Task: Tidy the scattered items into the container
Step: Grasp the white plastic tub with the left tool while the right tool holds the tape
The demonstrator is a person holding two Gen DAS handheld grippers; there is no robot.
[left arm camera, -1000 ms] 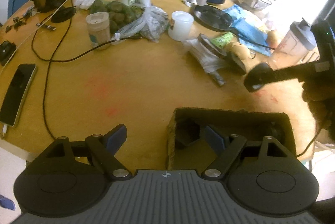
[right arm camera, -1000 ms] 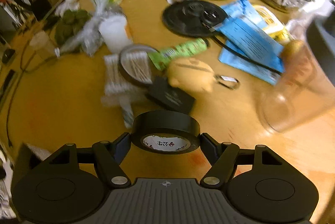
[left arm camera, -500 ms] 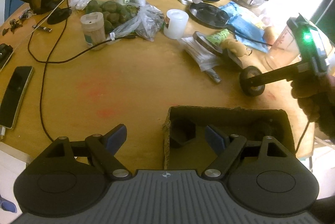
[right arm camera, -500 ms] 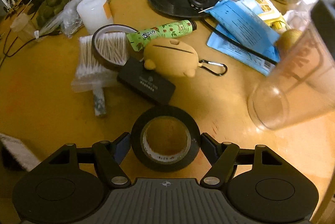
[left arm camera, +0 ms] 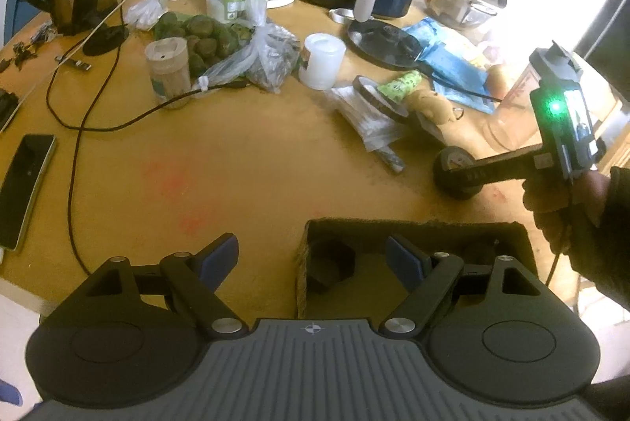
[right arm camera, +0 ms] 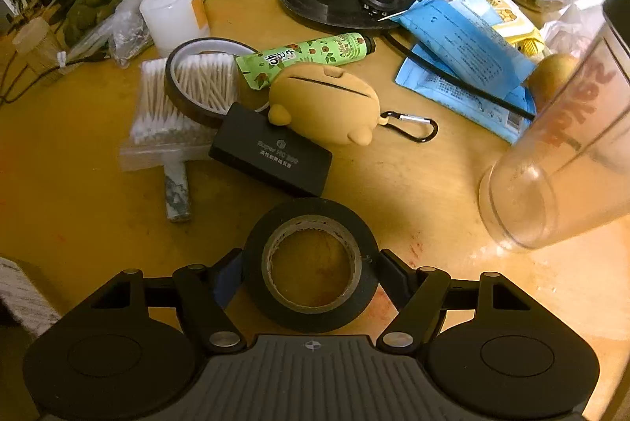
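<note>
Tape roll (right arm camera: pixel 311 265), light, stiff and a bit slick, sits flat on the counter (right arm camera: pixel 78 192), right gripper (right arm camera: pixel 311 269) clasping its outer rim, left gripper (left arm camera: pixel 313 255) spread empty over the box (left arm camera: pixel 413 226).

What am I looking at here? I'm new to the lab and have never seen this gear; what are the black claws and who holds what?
No robot here: a person holds a two-finger gripper in each hand, and each gripper carries a fisheye camera looking along its fingers. One picture comes from the left gripper, open and empty above a brown cardboard box, the container. The other comes from the right gripper, shut on a black tape roll; the left view shows that gripper from outside, with the person's hand. On the wooden table lies clutter: cotton swabs, a green tube, a tan pouch, a small black box, a clear cup.
</note>
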